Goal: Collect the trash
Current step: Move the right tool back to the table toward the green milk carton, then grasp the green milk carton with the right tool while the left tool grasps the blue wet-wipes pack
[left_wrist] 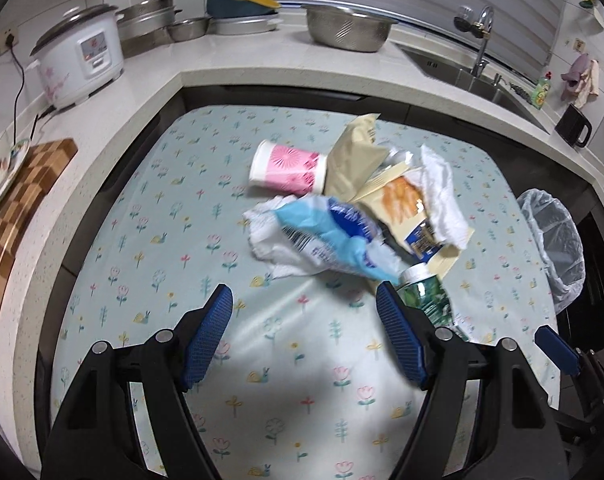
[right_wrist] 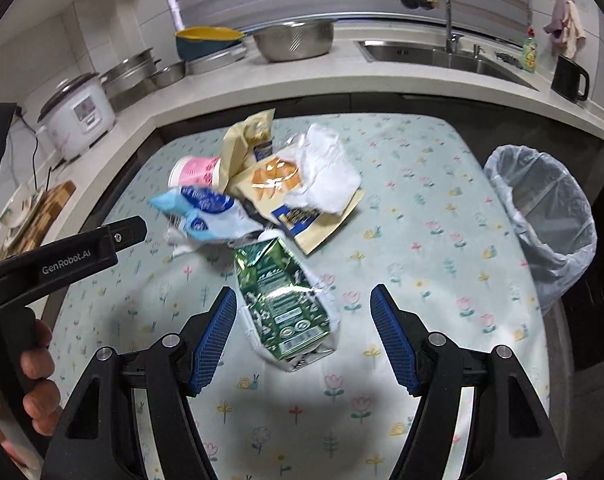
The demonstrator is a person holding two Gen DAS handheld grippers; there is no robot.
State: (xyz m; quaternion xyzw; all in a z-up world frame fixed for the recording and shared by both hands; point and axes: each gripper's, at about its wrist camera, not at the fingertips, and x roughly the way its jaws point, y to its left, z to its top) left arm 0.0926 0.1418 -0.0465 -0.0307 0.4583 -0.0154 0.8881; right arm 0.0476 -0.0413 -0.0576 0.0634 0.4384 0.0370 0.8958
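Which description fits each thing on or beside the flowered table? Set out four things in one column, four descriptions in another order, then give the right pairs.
Things:
1. pink cup
2. green packet
3. trash bin
4. white paper towel

Descriptions:
A. lined with a clear bag, beside the table's right edge
B. lying on its side at the left of the pile
C. crumpled on top of the beige bread bag
D. nearest the open right gripper, in front of the pile

Pairs: 1-B, 2-D, 3-A, 4-C
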